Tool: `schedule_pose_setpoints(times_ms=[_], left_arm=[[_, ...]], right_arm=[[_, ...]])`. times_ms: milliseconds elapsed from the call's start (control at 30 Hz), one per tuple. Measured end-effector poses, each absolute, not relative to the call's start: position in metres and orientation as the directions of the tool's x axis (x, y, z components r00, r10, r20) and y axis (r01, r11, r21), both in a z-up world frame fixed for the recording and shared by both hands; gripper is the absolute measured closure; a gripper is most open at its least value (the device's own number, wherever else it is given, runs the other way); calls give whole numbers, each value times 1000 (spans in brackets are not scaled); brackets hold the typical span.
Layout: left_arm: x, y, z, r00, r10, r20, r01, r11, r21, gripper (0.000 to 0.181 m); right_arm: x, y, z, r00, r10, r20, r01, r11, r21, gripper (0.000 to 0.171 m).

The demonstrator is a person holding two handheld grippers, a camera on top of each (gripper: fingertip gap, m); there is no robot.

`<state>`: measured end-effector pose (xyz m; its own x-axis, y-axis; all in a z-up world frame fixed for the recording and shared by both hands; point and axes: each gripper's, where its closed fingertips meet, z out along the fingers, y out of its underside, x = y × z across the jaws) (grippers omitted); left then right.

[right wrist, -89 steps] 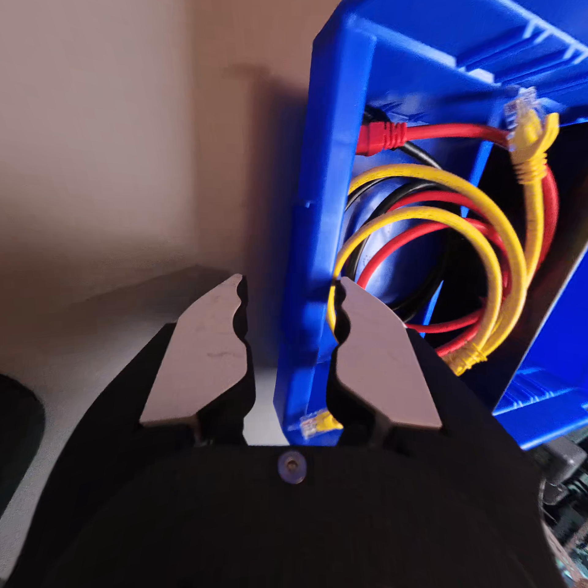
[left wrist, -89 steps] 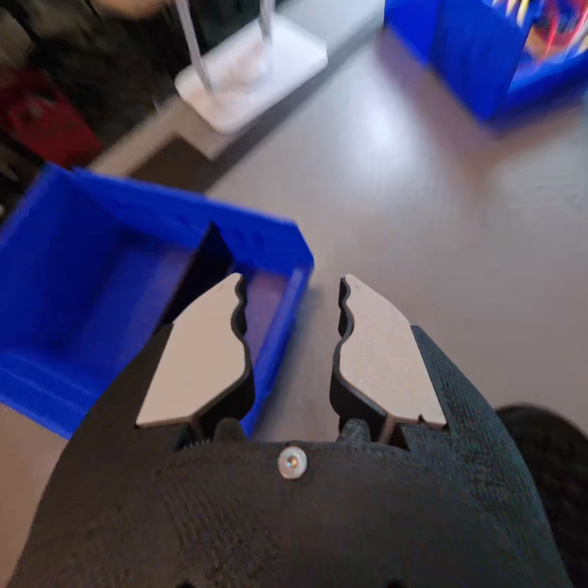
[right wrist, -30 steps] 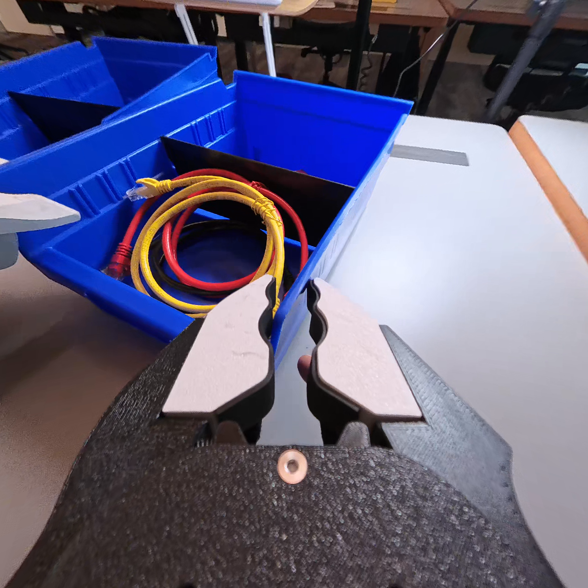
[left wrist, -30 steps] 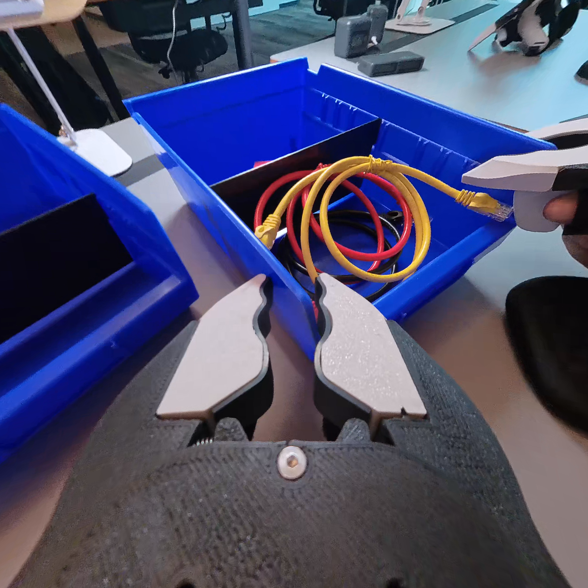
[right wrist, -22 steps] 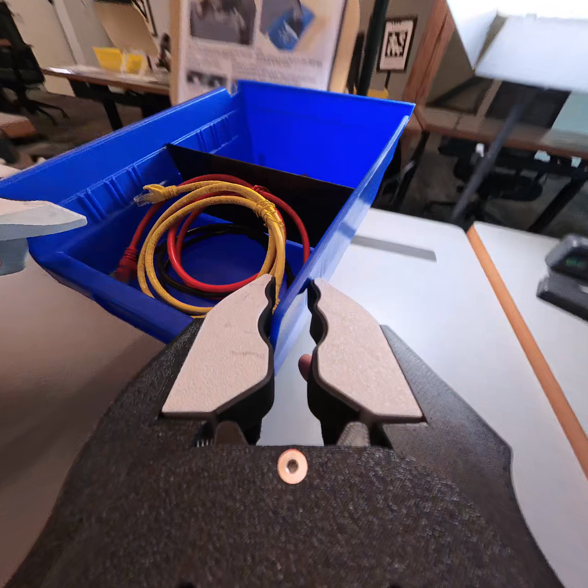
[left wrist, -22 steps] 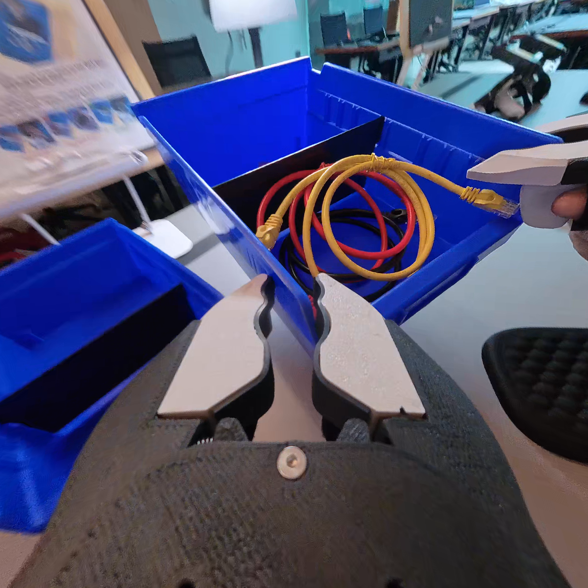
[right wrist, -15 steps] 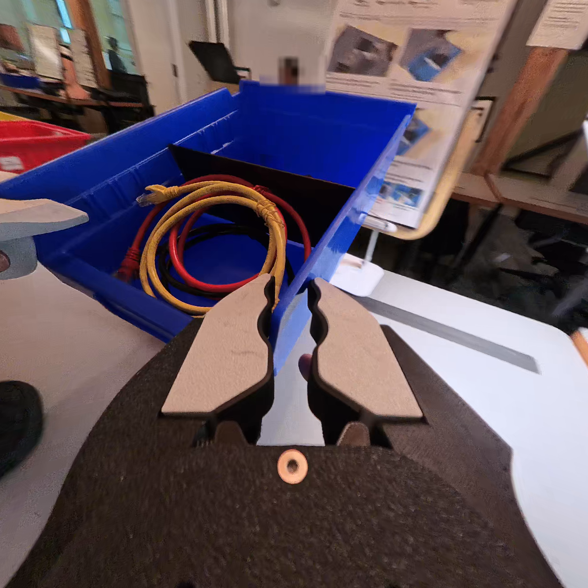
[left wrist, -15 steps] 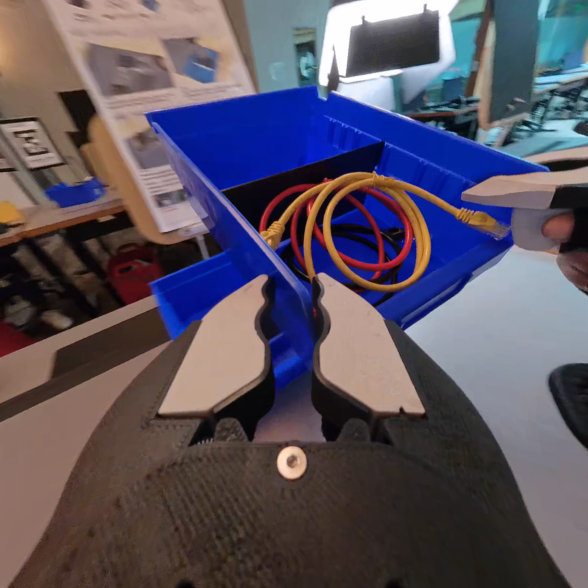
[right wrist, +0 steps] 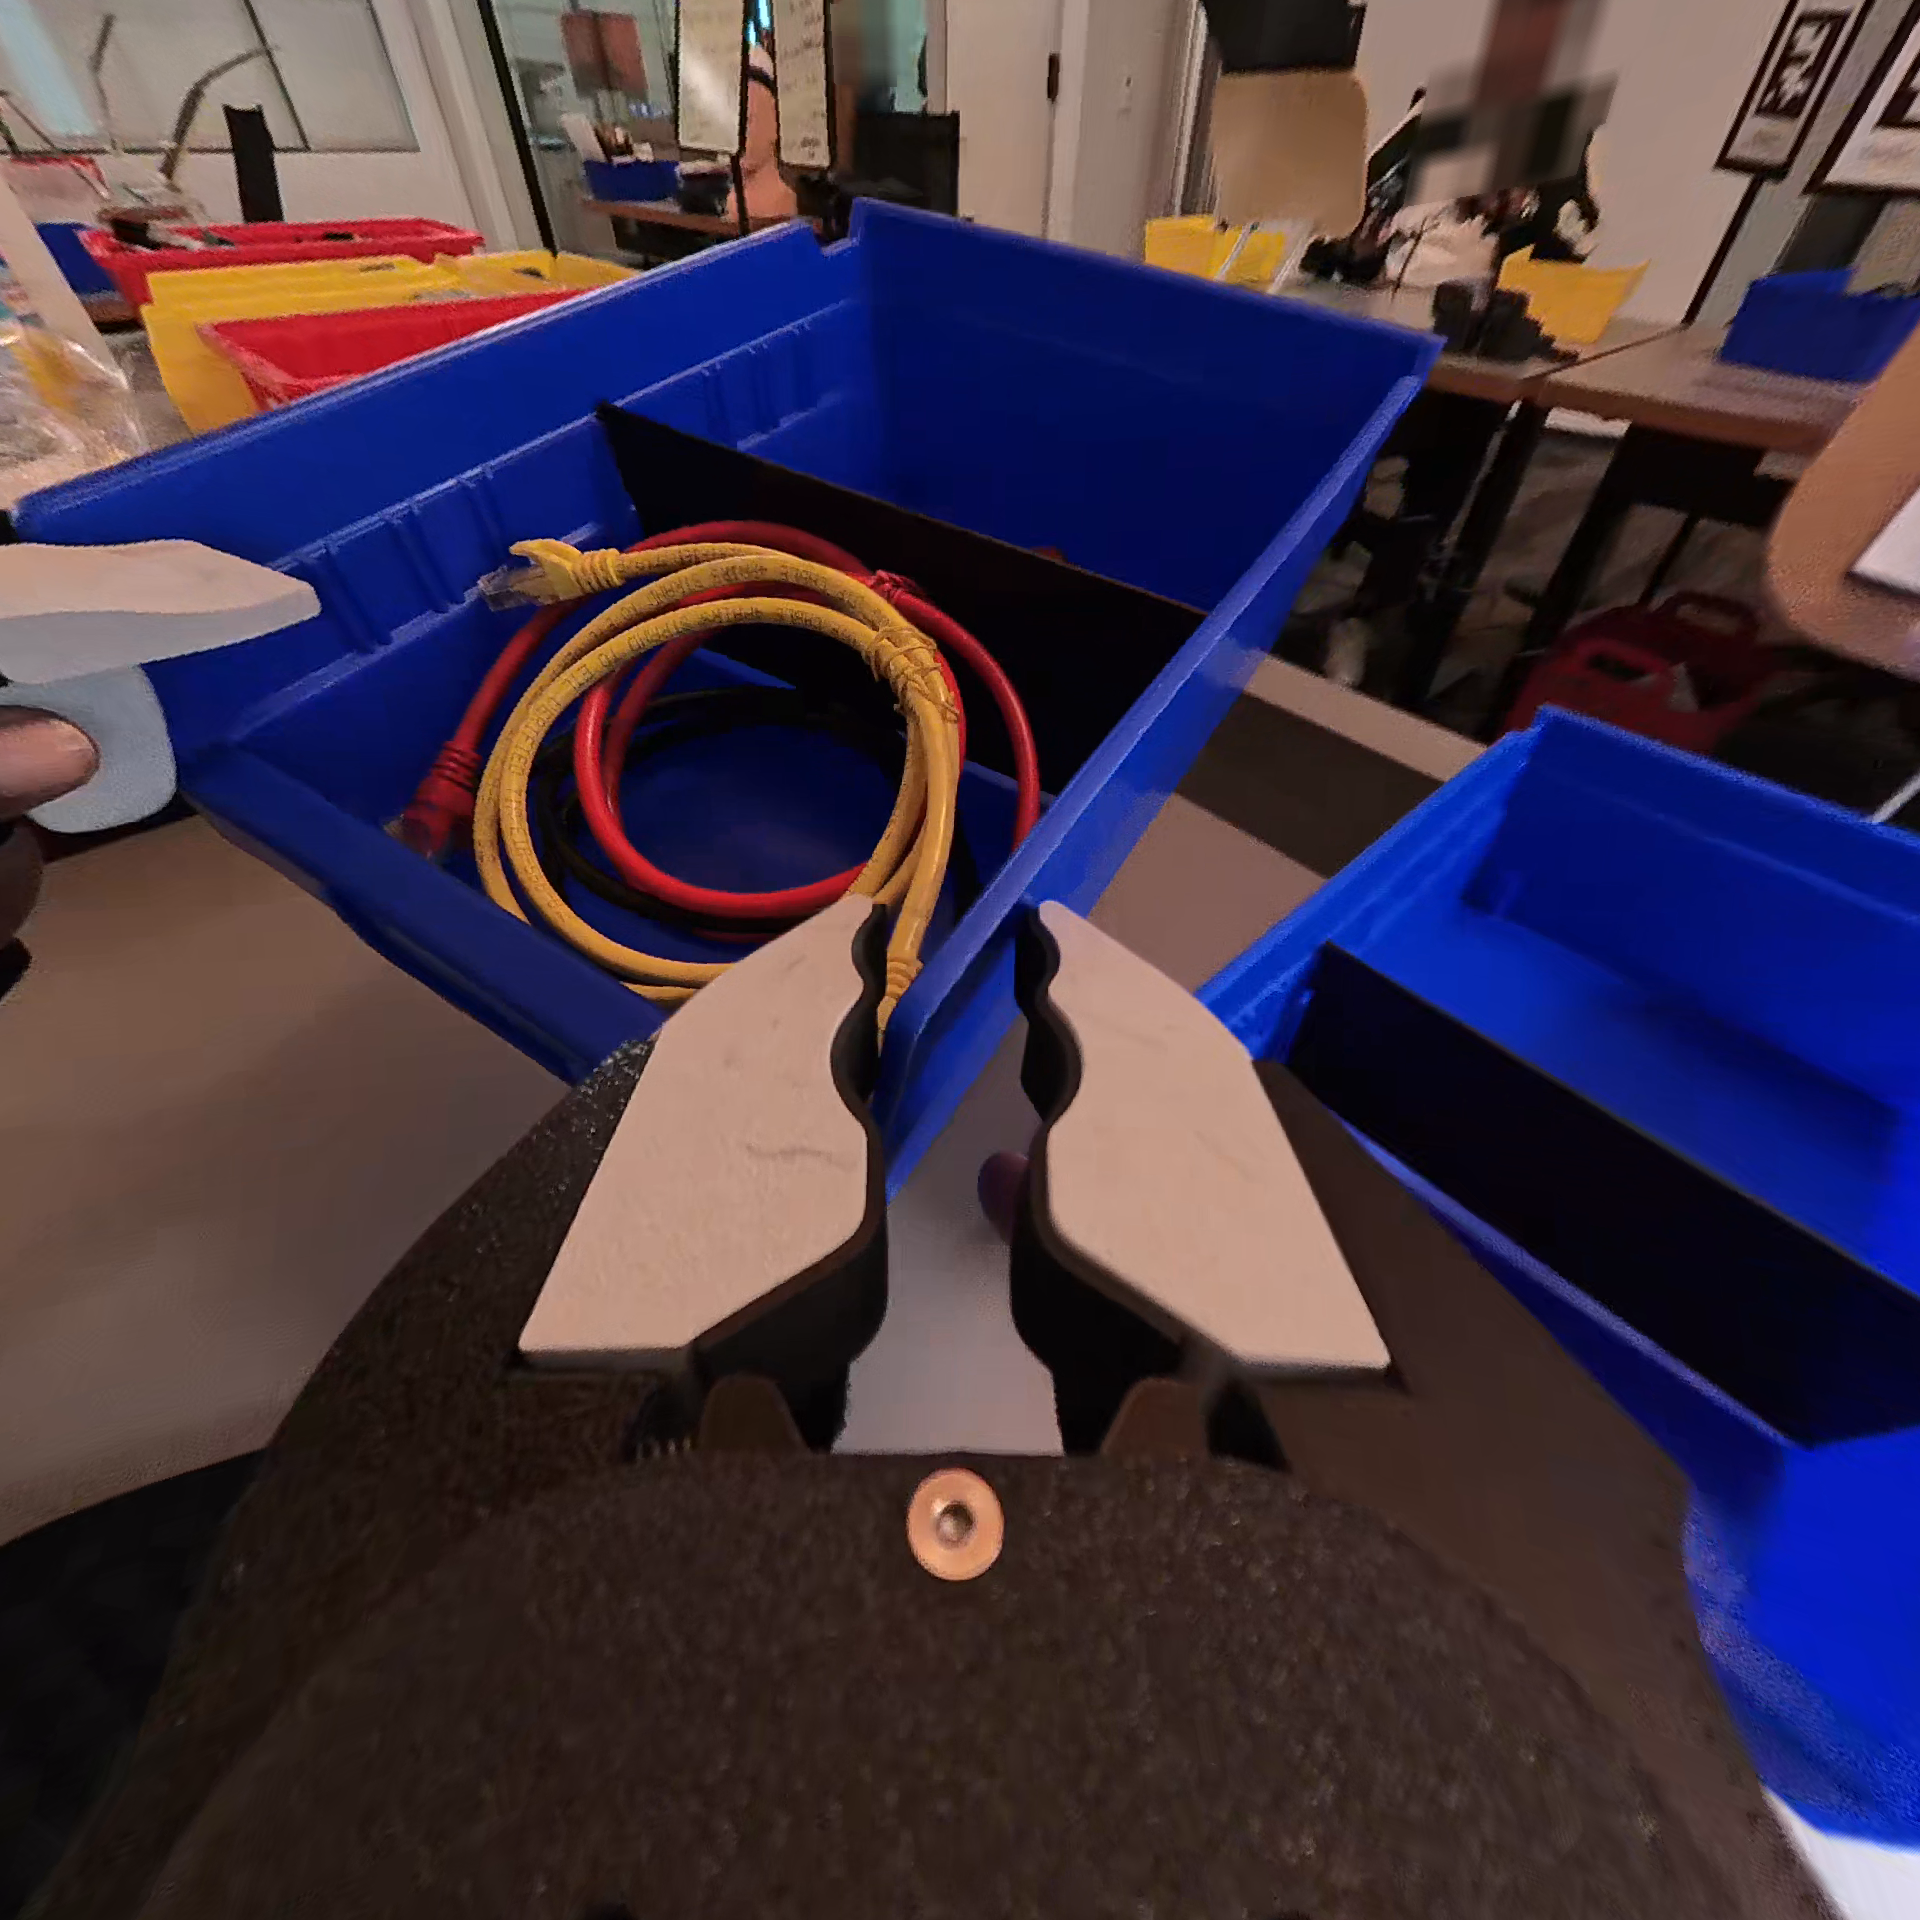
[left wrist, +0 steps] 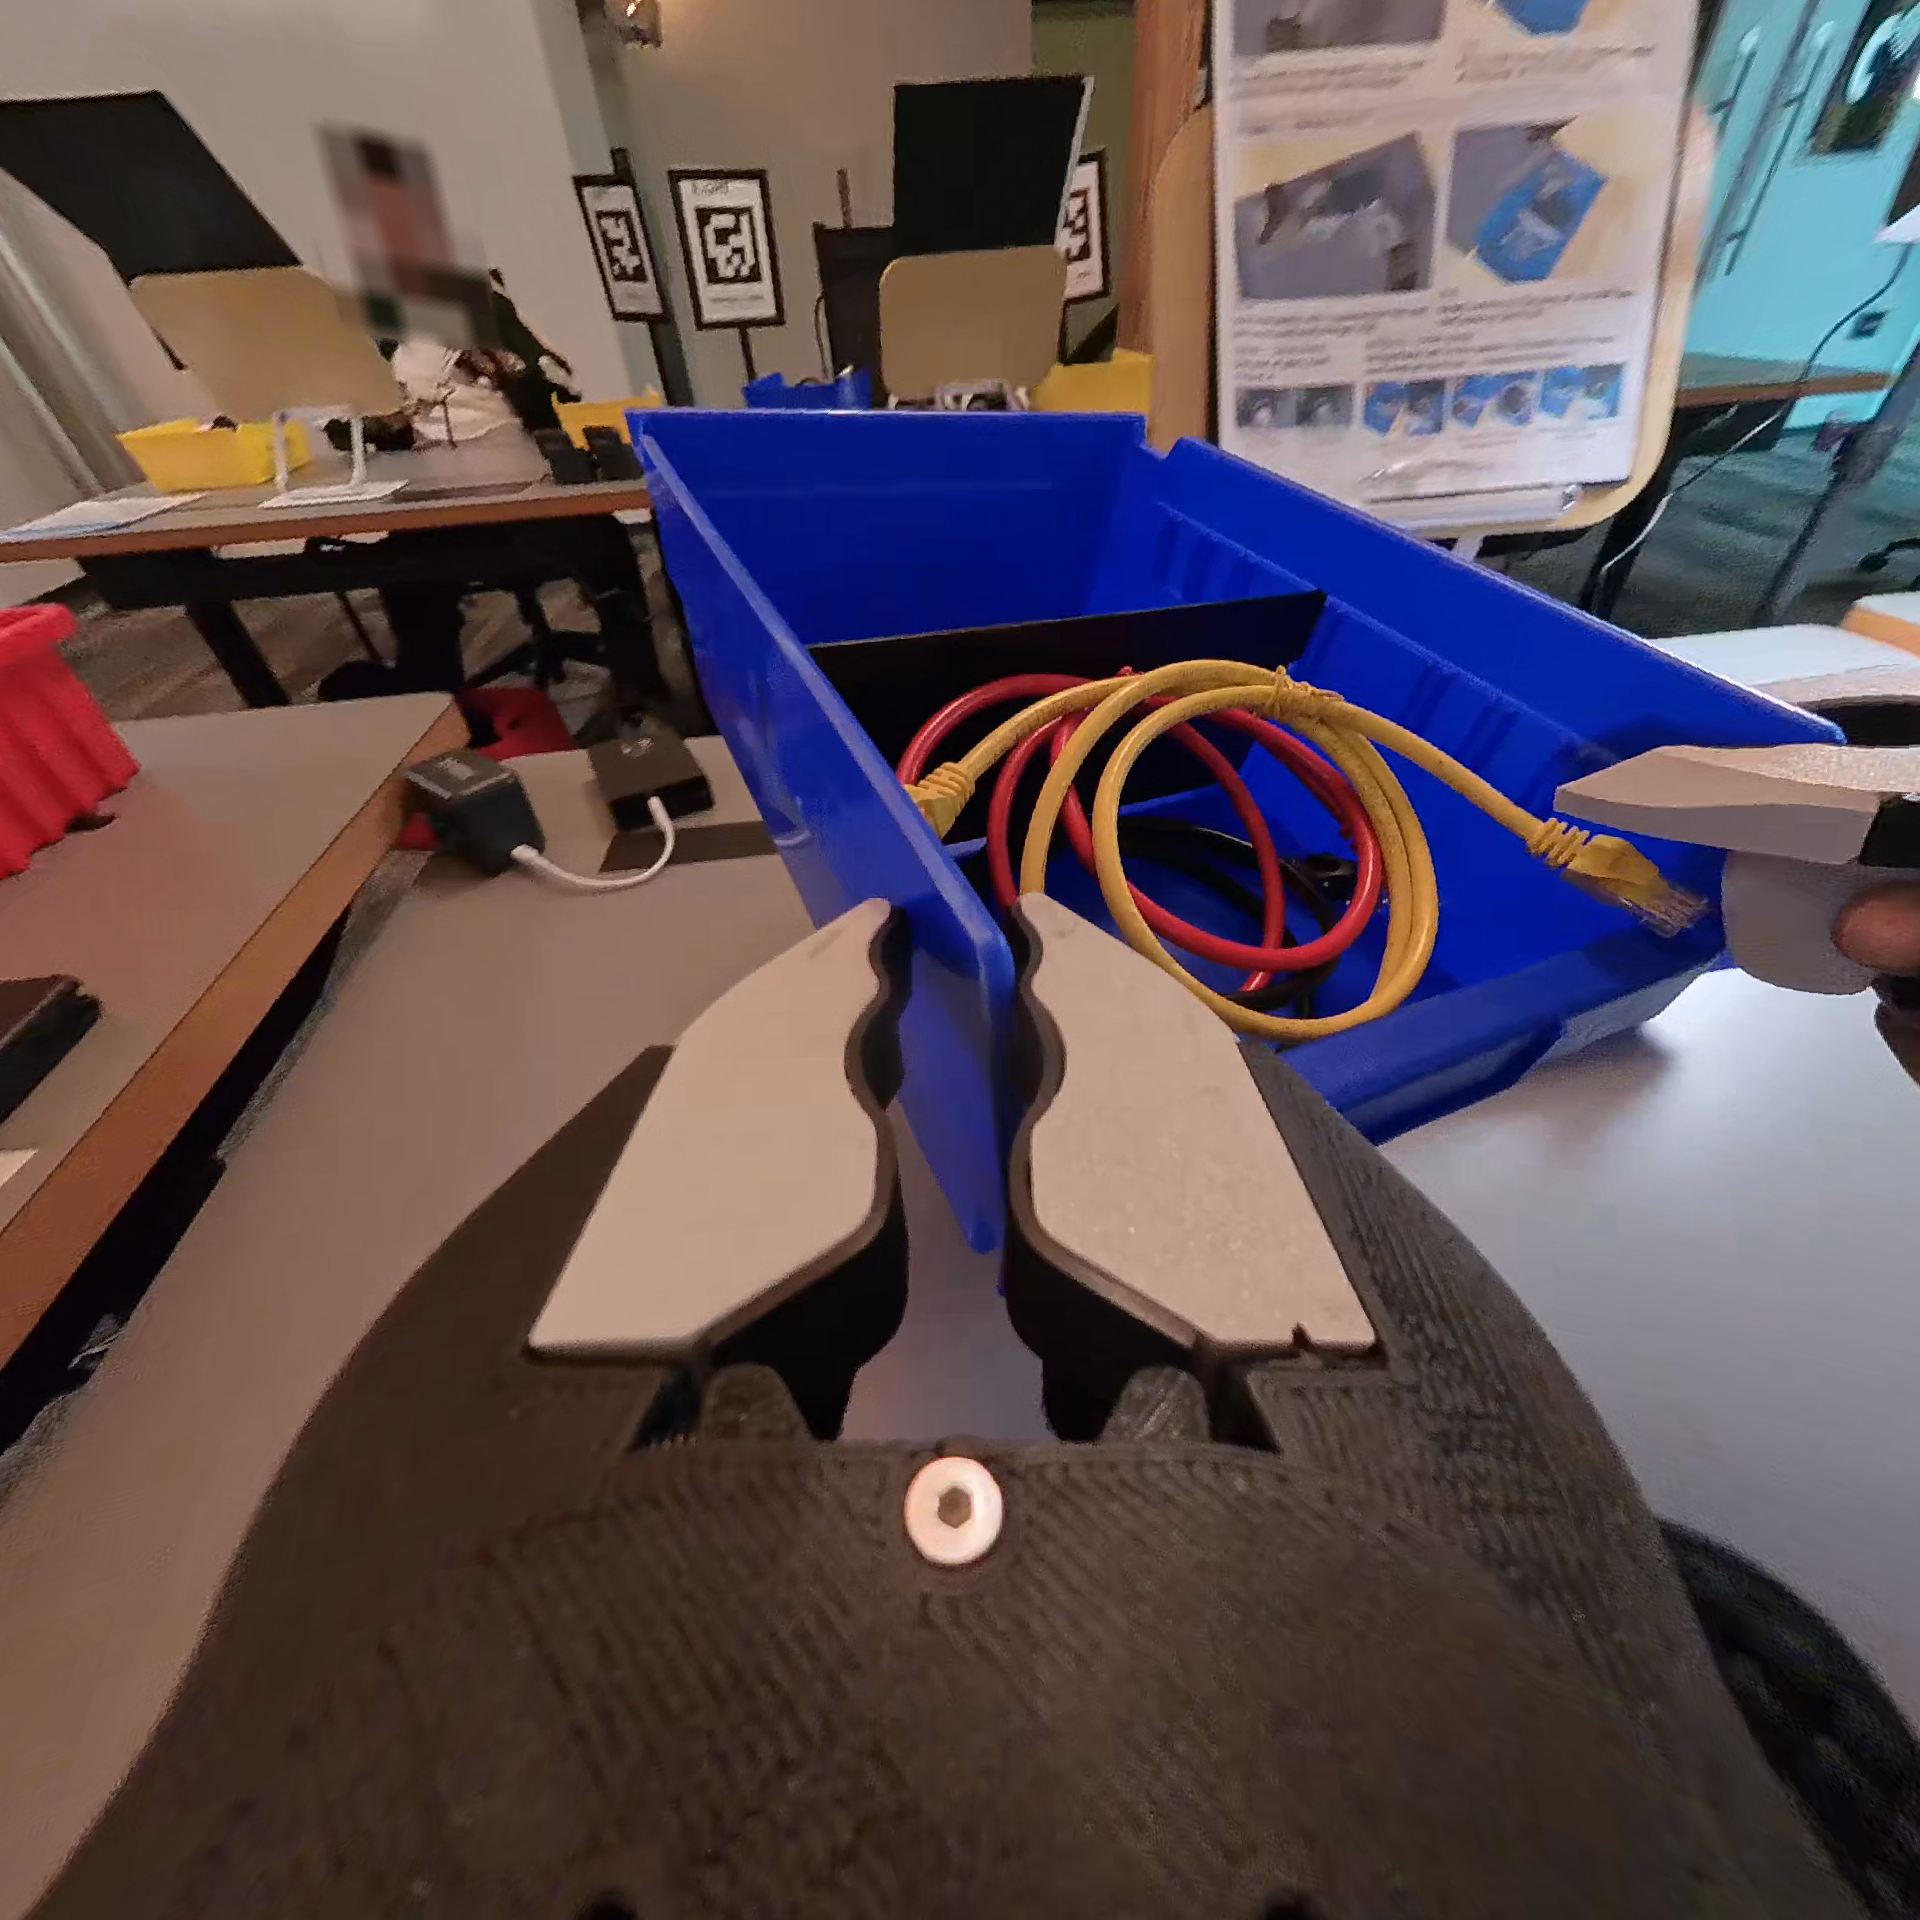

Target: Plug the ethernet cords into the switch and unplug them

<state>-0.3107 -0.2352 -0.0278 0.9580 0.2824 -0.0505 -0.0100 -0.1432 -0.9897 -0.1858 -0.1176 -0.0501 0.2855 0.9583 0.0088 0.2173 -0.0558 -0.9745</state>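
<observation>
Gripping opposite side walls of the blue bin (left wrist: 935, 582), the left gripper (left wrist: 951, 920) and right gripper (right wrist: 951, 920) are each pinching a wall edge between nearly closed fingers. Inside the bin, before its black divider (right wrist: 914, 582), a yellow ethernet cord (left wrist: 1247, 831), a red one (right wrist: 810, 727) and a black one (right wrist: 582, 831) are lying coiled (no switch is showing). Keeping both grips level should be stopping the cords sliding. The bin is sitting on a grey table (left wrist: 1610, 1143) in a workshop; a second blue bin (right wrist: 1662, 987) is standing beside it.

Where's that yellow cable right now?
The yellow cable lies coiled in the near compartment of the blue bin, on top of the red cable and black cable, before the black divider.
</observation>
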Motion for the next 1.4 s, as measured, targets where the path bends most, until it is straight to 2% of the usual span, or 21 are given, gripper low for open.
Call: schedule_pose_setpoints(times_ms=[367,467,500,600,667,733,800,900,1033,1167,1200,1267,1300,1400], left_arm=[[-330,-214,-126,966,252,65,126,-235,-964,163],[-325,-203,-160,974,208,86,157,-354,-922,154],[-323,-201,-162,978,192,86,152,-362,-919,146],[-328,-204,-138,977,211,30,97,-318,-943,142],[-327,-208,-114,975,216,-59,7,-294,-956,140],[-317,-208,-100,970,175,-168,-101,-337,-936,138],[-295,-205,-105,974,57,-218,-172,-435,-884,135],[-255,-196,-129,958,-161,-237,-287,-553,-782,130],[-226,-183,-169,891,-347,-293,-453,-641,-620,123],[-224,-169,-203,828,-450,-335,-561,-683,-468,121],[-227,-167,-211,806,-479,-348,-591,-690,-418,124],[-230,-162,-220,738,-545,-397,-671,-657,-344,141],[-228,-161,-220,724,-568,-393,-687,-644,-336,144],[-224,-153,-222,699,-605,-381,-715,-611,-340,151]], right_arm=[[-201,-98,-138,308,951,-29,354,-143,-924,148],[-199,-91,-161,282,958,-52,387,-163,-908,145],[-198,-92,-160,262,963,-64,373,-162,-914,144],[-186,-98,-145,197,978,-72,356,-140,-924,141],[-173,-98,-128,161,987,-27,345,-82,-935,132],[-158,-91,-117,126,992,22,366,-26,-930,121],[-144,-78,-111,108,994,21,396,-24,-918,110],[-130,-57,-122,73,992,107,533,52,-844,104],[-116,-30,-177,-40,960,277,776,205,-597,97],[-112,-6,-217,-123,909,399,868,293,-401,109],[-110,3,-218,-127,879,459,875,317,-365,124],[-105,3,-215,-149,861,486,874,345,-343,133],[-99,2,-213,-150,853,499,880,345,-327,138],[-70,-5,-214,-137,865,483,889,322,-324,137]])
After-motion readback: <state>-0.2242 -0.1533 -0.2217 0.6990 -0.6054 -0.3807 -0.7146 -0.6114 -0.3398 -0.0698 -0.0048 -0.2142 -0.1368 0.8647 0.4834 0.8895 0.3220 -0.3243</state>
